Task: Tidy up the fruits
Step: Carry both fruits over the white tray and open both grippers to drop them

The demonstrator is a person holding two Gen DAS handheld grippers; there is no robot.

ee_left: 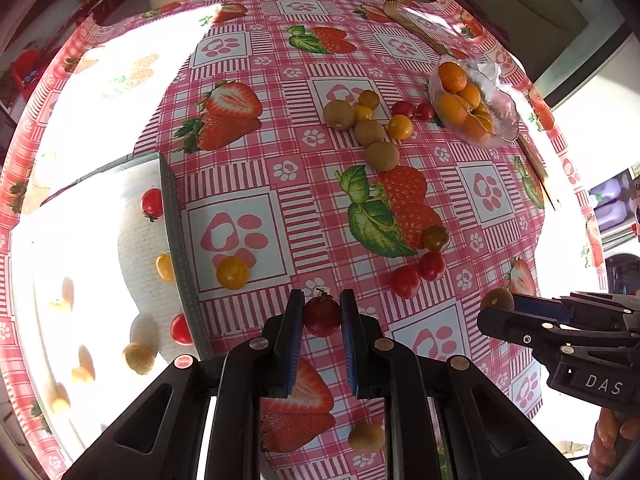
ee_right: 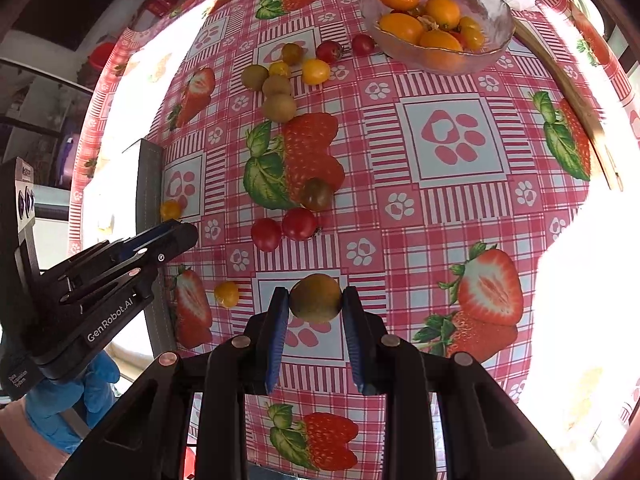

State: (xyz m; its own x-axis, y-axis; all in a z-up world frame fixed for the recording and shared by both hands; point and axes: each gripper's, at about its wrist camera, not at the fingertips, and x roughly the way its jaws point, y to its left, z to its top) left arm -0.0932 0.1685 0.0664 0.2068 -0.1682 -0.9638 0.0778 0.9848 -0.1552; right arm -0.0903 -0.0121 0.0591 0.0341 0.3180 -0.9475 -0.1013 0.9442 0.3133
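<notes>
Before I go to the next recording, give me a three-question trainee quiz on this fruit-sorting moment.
1. True or false: both grippers hold fruit.
2. What does the left gripper grip? A) yellow cherry tomato B) dark red cherry tomato C) kumquat
3. Fill in: the kumquats lie in the glass ____.

Key: 1 true, the right gripper clamps a greenish-brown round fruit; 2 B; 3 bowl.

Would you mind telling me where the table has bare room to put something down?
The cloth is bare from the glass bowl down past the large paw print, on the right. It is crowded left of the bowl, around the kiwi cluster, and mid-table by the red tomatoes. The tray holds fruit already.
</notes>
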